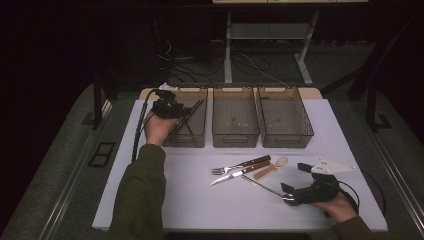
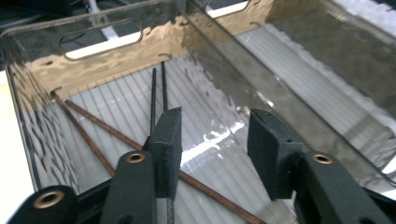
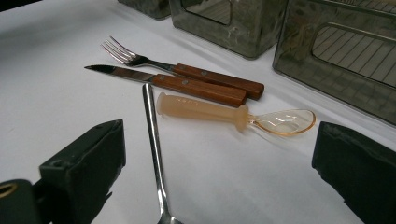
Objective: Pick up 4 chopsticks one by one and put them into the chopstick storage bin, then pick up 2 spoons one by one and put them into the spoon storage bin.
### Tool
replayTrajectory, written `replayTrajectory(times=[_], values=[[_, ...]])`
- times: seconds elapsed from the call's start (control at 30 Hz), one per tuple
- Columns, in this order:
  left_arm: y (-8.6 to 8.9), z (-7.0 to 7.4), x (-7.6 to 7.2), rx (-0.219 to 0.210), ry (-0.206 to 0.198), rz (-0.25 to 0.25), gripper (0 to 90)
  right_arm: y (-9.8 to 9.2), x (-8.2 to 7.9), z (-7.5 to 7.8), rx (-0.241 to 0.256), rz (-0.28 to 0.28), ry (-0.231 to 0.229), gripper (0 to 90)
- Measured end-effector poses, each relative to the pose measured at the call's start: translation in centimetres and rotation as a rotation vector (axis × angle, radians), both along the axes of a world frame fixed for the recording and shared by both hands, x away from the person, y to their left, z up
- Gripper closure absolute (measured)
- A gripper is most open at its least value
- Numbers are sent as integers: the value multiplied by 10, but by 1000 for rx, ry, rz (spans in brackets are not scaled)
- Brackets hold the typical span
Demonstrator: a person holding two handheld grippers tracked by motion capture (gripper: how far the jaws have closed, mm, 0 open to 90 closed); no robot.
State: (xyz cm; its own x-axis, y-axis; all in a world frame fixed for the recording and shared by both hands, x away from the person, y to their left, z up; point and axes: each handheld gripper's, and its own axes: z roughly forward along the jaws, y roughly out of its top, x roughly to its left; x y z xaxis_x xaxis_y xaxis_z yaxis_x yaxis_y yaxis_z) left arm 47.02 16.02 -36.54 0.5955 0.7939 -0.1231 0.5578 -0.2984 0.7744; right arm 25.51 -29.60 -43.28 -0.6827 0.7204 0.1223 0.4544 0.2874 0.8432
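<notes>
My left gripper hovers open over the left smoky bin. In the left gripper view, my open left gripper holds nothing. Below it, two black chopsticks and two brown chopsticks lie on the bin floor. My right gripper rests low at the table's front right, open. Its jaws straddle a thin metal utensil handle without touching it. Just beyond lie a wooden-handled knife, a wooden-handled fork and a translucent orange plastic spoon.
Three smoky plastic bins stand in a row at the back of the white table. The middle bin and the right bin look bare inside. The cutlery group lies right of centre. Cables trail from both grippers.
</notes>
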Motion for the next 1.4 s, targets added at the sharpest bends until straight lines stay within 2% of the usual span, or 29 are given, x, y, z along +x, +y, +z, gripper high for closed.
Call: replayTrajectory(times=[0.23,0.53,0.7,0.83,1.2,1.4], values=[[5,3,-14,-31,-15,-44,452,1,0,0,-4,-3,1,30],[9,5,-41,-36,-40,-114,409,1,0,0,-7,-1,-2,30],[10,1,-54,-24,-45,-151,388,1,0,0,-7,-1,-1,30],[9,-1,-66,-41,-49,-180,357,1,0,-1,-8,-1,-1,30],[0,-7,-96,-52,-72,-258,297,2,0,-1,-10,-1,0,30],[2,-16,-114,-54,-72,-280,258,1,0,-1,-8,-5,0,30]])
